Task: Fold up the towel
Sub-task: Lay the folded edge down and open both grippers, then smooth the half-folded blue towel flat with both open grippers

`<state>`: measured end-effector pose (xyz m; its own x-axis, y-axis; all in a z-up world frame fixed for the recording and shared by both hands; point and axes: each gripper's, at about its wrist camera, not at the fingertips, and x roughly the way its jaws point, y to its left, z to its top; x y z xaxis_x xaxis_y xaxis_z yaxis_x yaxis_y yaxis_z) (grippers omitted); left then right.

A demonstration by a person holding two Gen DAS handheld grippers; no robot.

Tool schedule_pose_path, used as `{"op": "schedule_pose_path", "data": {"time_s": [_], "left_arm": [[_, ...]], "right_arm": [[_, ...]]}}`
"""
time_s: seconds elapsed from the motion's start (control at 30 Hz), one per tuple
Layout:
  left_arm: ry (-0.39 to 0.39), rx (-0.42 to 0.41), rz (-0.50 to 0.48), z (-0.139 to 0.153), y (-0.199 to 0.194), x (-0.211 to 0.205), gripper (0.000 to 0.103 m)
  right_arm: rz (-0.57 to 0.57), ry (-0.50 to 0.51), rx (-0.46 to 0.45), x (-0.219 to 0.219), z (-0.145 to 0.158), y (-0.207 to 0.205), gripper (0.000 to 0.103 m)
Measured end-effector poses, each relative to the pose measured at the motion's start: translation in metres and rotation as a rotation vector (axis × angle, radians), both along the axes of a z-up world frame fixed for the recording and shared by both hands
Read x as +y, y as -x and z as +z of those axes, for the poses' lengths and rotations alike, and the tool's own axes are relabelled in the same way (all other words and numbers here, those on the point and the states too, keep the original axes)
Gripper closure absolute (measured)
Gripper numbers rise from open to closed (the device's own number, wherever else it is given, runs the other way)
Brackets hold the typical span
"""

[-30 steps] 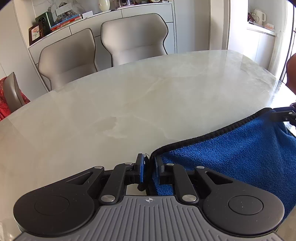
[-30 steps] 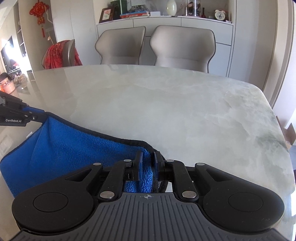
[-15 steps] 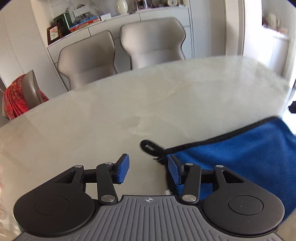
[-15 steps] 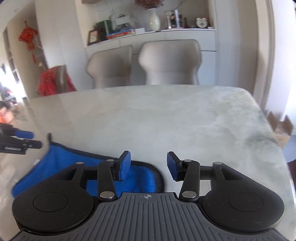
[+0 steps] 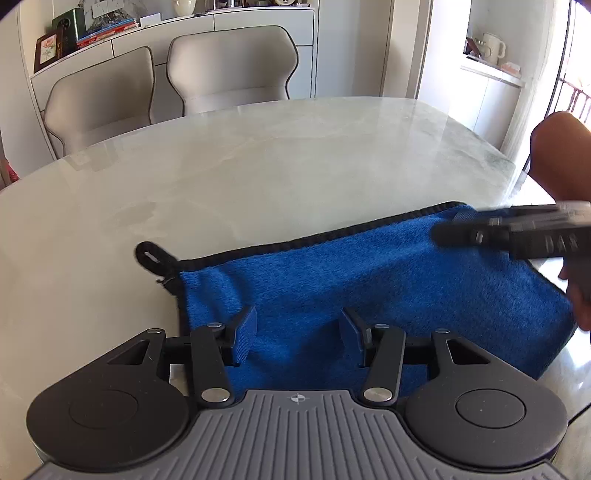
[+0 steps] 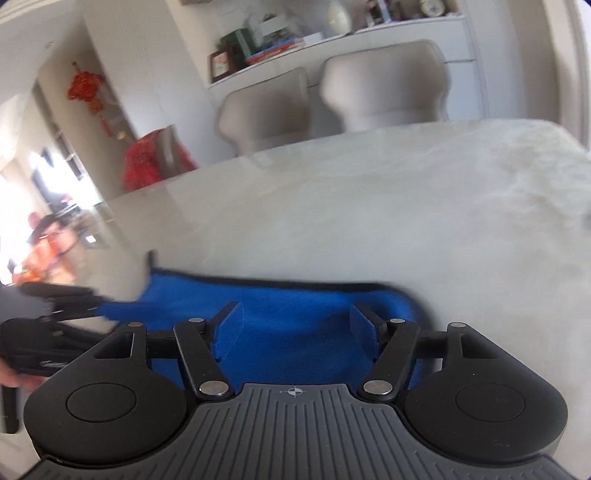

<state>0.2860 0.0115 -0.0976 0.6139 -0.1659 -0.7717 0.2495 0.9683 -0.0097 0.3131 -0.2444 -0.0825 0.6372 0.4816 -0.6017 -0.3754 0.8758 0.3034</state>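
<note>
A blue towel (image 5: pixel 369 288) with black edging lies flat on the marble table (image 5: pixel 258 177), its black hanging loop (image 5: pixel 149 254) at the far left corner. My left gripper (image 5: pixel 297 338) is open and empty, above the towel's near left part. My right gripper (image 6: pixel 295 336) is open and empty above the towel (image 6: pixel 295 314) in the blurred right wrist view. The right gripper also shows in the left wrist view (image 5: pixel 454 230), over the towel's far right corner. The left gripper shows at the left of the right wrist view (image 6: pixel 74 306).
Two beige chairs (image 5: pixel 229 70) stand behind the far side of the table. A sideboard (image 5: pixel 184 26) with books and frames is behind them. A chair with red cloth (image 6: pixel 155 162) stands at the table's left end. The table's right edge (image 5: pixel 509 166) is near.
Both grippers let go of the towel's corners and opened wide. The towel now lies flat. Both grippers have drawn back over it, and the right one is moving fast.
</note>
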Motion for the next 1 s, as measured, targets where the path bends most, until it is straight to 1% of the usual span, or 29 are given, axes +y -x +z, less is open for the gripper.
{"op": "schedule_pose_path", "data": {"time_s": [0.07,0.1,0.13,0.17,0.2,0.27,0.37,0.4,0.43,0.47,0.5,0.53,0.57,0.6,0.63,0.67,0.7,0.73,0.83,0.9,1.0], "left_arm": [[-0.011,-0.001,0.013,0.002,0.006,0.004,0.045],[-0.016,0.000,0.020,0.002,0.009,0.006,0.045],[-0.019,0.001,0.024,0.003,0.010,0.007,0.045],[-0.024,-0.001,0.024,0.005,0.011,0.007,0.045],[-0.030,-0.005,0.023,0.007,0.012,0.006,0.046],[-0.027,-0.022,0.017,0.011,0.013,0.003,0.046],[-0.009,-0.043,0.006,0.015,0.010,-0.004,0.046],[-0.014,-0.034,0.008,0.014,0.008,-0.005,0.046],[-0.023,-0.022,0.012,0.013,0.006,-0.005,0.046],[-0.027,-0.016,0.017,0.011,0.006,-0.003,0.044],[-0.025,-0.015,0.023,0.009,0.008,0.000,0.043],[-0.023,-0.014,0.030,0.008,0.010,0.003,0.041],[-0.019,-0.014,0.035,0.008,0.013,0.007,0.041],[-0.019,-0.016,0.039,0.009,0.015,0.009,0.042],[-0.023,-0.021,0.042,0.011,0.018,0.010,0.042],[-0.026,-0.026,0.044,0.013,0.021,0.012,0.043],[-0.020,-0.036,0.042,0.016,0.026,0.013,0.043],[-0.009,-0.049,0.039,0.020,0.031,0.014,0.043],[0.070,-0.069,0.021,0.031,0.050,0.013,0.042],[0.107,-0.064,0.002,0.034,0.063,0.007,0.042],[0.099,-0.019,-0.011,0.026,0.075,0.001,0.042]], "right_arm": [[0.012,-0.026,0.012,-0.006,0.001,-0.005,0.041],[0.018,-0.039,0.018,-0.009,0.002,-0.008,0.041],[0.010,-0.005,-0.019,-0.006,0.007,-0.005,0.040],[-0.007,0.021,-0.064,-0.003,0.013,0.000,0.034],[-0.002,0.006,-0.075,-0.001,0.017,0.003,0.029],[0.017,-0.042,-0.083,0.002,0.024,0.009,0.025],[0.096,-0.054,-0.035,0.016,0.023,0.024,0.024],[0.118,-0.047,-0.027,0.019,0.021,0.028,0.023],[0.131,-0.019,-0.014,0.021,0.016,0.031,0.023],[0.141,0.015,0.001,0.022,0.010,0.034,0.023],[0.130,0.041,0.006,0.021,0.007,0.035,0.023],[0.105,0.058,-0.008,0.013,0.002,0.035,0.024],[0.072,0.047,-0.025,0.004,0.001,0.033,0.024],[0.025,0.035,-0.023,-0.005,0.001,0.030,0.027],[0.001,0.009,-0.017,-0.012,0.004,0.028,0.027],[-0.027,-0.014,-0.014,-0.017,0.009,0.027,0.024],[-0.031,-0.019,-0.019,-0.017,0.015,0.029,0.021],[-0.029,-0.021,-0.026,-0.017,0.021,0.032,0.021],[0.080,-0.071,-0.024,-0.002,0.027,0.052,0.020],[0.130,-0.097,0.008,0.011,0.022,0.067,0.020],[0.145,-0.118,0.052,0.020,0.012,0.083,0.020]]}}
